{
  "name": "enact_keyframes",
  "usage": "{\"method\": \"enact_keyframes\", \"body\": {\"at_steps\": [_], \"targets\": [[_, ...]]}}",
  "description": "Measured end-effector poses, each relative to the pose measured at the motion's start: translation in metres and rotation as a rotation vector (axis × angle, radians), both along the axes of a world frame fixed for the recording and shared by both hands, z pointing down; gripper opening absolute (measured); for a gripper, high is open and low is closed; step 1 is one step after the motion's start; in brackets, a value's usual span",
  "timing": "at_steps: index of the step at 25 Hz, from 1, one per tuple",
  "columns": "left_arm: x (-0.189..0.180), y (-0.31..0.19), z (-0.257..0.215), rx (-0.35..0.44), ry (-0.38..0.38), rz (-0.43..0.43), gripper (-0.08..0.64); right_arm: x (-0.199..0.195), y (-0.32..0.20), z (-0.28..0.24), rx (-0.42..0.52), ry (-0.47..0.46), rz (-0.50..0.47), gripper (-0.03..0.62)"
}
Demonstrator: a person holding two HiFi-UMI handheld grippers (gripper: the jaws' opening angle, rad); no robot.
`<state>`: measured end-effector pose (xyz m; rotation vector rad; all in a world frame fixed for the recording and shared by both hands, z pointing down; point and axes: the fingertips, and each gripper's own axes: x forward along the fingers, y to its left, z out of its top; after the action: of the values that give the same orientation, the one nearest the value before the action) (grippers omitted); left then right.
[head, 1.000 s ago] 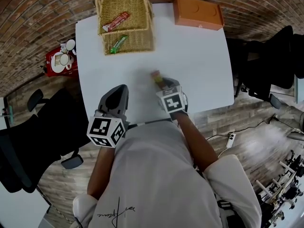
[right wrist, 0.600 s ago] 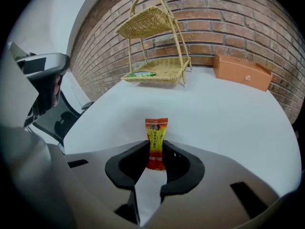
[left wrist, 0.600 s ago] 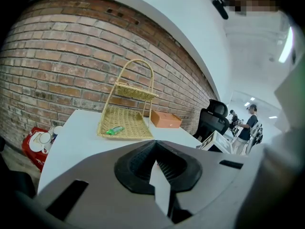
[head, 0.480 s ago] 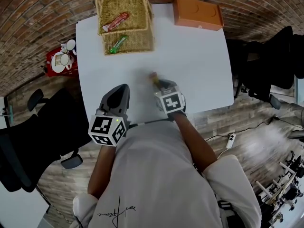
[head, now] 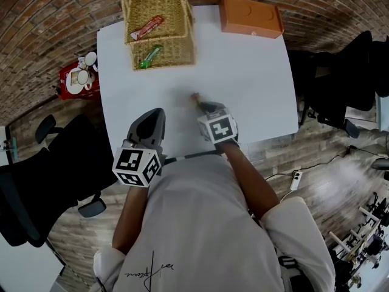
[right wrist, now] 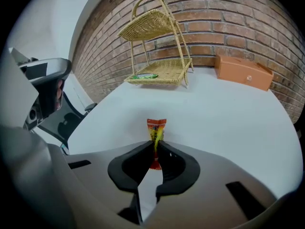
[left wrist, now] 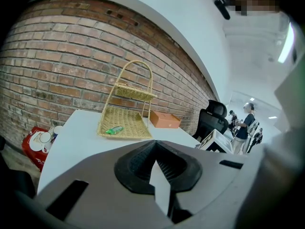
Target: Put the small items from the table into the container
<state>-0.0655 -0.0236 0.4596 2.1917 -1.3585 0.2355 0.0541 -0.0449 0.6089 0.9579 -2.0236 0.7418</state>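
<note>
The sachet (right wrist: 156, 128), red w/ yellow print, is seen near the middle of the white table (head: 249, 84), slightly toward the near edge. Its long axis is lined up w/ the jaw line of the R gripper (right wrist: 155, 144). The crimped far end is pointed away from the person, roughly toward the far side of the table, and the near end is tucked between the jaws. In the head view only the far tip of the sachet (head: 196, 97) is shown past the R gripper (head: 203, 105). The jaws are closing, and both pads are already laid against the sachet's sides. The R gripper is pitched steeply down at the tabletop, marker cube uppermost, forearm stretched out from the body. The L gripper (head: 156, 112) is held over the near-left part of the table at a shallow downward tilt. Its jaws are pressed together w/ nothing between them, as seen in the L gripper (left wrist: 155, 144) view. The wicker basket (head: 182, 53) stands at the far-left edge, well apart from the sachet.
</note>
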Motion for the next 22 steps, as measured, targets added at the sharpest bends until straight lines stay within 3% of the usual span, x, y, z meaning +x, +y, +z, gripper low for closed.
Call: {"method": "enact_keyframes", "body": {"at_steps": [13,22], "targets": [[0.002,0.000,-0.003,0.017,-0.017,0.008,0.009,-0.006,-0.003,-0.008,-0.040,-0.082,-0.041,0.040],[0.006,-0.002,-0.002,0.009,-0.013,0.021,0.009,-0.013,-0.002,-0.039,-0.024,-0.149,-0.132,0.037]]}}
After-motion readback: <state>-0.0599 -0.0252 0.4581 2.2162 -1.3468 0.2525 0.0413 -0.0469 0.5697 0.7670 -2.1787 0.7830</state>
